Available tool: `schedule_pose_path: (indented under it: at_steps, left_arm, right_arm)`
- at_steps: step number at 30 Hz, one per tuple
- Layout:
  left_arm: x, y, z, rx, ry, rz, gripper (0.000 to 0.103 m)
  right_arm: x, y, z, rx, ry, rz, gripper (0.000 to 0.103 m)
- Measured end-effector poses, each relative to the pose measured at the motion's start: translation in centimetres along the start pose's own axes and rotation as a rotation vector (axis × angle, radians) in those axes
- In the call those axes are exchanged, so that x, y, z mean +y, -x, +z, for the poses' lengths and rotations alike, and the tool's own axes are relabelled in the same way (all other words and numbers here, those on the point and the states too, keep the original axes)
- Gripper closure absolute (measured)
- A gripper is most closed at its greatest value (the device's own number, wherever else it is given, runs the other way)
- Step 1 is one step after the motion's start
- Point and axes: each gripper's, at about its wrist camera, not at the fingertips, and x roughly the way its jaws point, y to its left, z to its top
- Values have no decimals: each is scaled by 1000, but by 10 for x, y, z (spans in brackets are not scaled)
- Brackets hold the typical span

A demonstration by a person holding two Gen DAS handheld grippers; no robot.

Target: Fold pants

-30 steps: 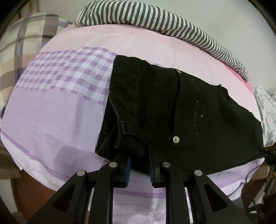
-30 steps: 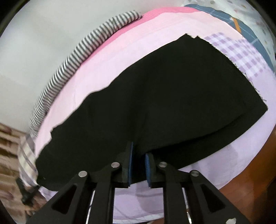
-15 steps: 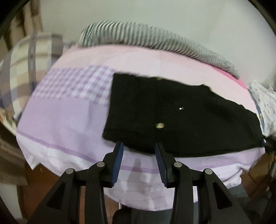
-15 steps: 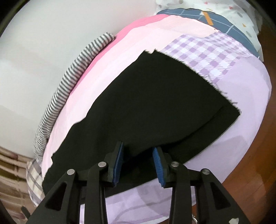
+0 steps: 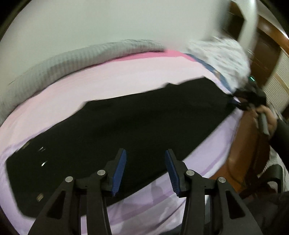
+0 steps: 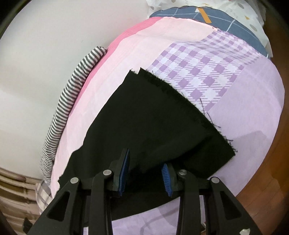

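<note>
Black pants (image 5: pixel 130 126) lie flat along the near side of the bed, folded lengthwise, waist with metal buttons at the left. My left gripper (image 5: pixel 144 170) is open and empty, above the pants' near edge. In the right wrist view the leg end of the pants (image 6: pixel 162 119) has frayed hems lying on the checked sheet. My right gripper (image 6: pixel 145 173) is open, its blue pads (image 6: pixel 124 171) either side of a raised fold of the pants' near edge. The right gripper also shows in the left wrist view (image 5: pixel 252 101), at the pants' far right end, blurred.
The bed has a pink and lilac sheet (image 6: pixel 252 101) with a purple checked patch. A striped grey blanket (image 6: pixel 75 86) lies along the wall. A dotted white and blue quilt (image 6: pixel 216 16) sits at the right end. Brown wooden floor (image 6: pixel 267 180) lies beyond the bed edge.
Both grippers opened and let go of the pants, which now lie flat. The left gripper swung to the right to look along the legs. The right gripper pulled back slightly.
</note>
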Motion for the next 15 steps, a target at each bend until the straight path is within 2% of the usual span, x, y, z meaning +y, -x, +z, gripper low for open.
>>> schedule_pose_path:
  at_steps: [4, 6, 7, 9, 15]
  left_arm:
    - [-44, -29, 16, 26, -107, -67, 57]
    - [-61, -39, 18, 30, -148, -100, 57]
    - [-70, -44, 19, 35, -171, -114, 57]
    - [-86, -55, 21, 48, -215, -125, 57]
    - [-109, -73, 26, 40, -282, -111, 57]
  right_arm:
    - [1, -1, 6, 17, 10, -3, 84]
    - [5, 0, 7, 18, 26, -13, 86]
    - [7, 2, 9, 14, 36, -17, 93]
    - [13, 4, 11, 10, 52, -20, 96]
    - [36, 22, 20, -11, 78, 17, 98]
